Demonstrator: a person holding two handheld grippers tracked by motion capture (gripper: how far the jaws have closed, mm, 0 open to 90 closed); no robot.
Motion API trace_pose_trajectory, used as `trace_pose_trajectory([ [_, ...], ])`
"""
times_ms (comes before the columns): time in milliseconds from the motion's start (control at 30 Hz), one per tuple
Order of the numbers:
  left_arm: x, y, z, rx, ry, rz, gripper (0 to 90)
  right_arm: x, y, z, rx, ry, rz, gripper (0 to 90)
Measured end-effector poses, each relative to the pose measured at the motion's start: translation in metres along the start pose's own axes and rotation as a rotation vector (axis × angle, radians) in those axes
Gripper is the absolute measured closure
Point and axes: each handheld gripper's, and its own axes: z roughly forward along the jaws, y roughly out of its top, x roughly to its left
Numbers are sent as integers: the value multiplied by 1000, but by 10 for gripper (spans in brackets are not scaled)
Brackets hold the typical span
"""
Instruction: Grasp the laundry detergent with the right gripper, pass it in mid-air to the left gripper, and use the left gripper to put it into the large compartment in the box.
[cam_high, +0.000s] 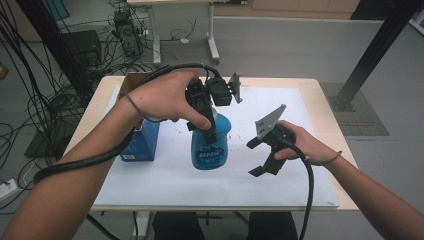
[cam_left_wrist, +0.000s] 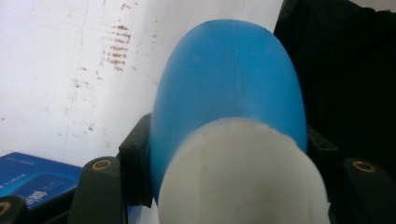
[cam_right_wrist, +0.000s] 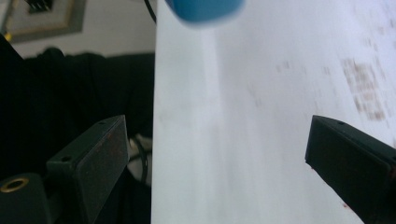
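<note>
We see the blue bottle (cam_high: 211, 145) standing upright on the white sheet (cam_high: 300, 120) that covers the desk (cam_high: 320, 87), near the sheet's middle. The left gripper (cam_high: 207, 127) comes down on the bottle from above, its jaws clamped on the bottle's neck; in the left gripper view the blue bottle (cam_left_wrist: 224, 84) and its white cap (cam_left_wrist: 240, 177) sit squeezed between the black jaws. Just left of the bottle lies a blue box (cam_high: 141, 141), apart from it, and the box's corner (cam_left_wrist: 37, 179) peeks in low in the left gripper view. To the bottle's right we find the right gripper (cam_high: 255, 157), near it but not touching, jaws wide apart with nothing between them. The right gripper view looks across the sheet (cam_right_wrist: 261, 140), the bottle's blue base (cam_right_wrist: 205, 10) at the top edge.
</note>
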Motion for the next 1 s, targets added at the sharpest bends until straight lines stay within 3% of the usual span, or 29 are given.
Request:
trace_pose_trajectory([
  [200,1,-3,1,7,4,-14,376,-3,-19,-15,120,-26,47,77],
  [367,2,-5,2,3,9,-19,376,-6,-34,-23,182,-53,79,74],
  [700,1,-11,-3,3,20,-41,376,-10,-56,-38,272,-105,115,66],
  [1000,2,-11,-11,2,39,-79,377,-12,-66,-42,294,-138,138,63],
])
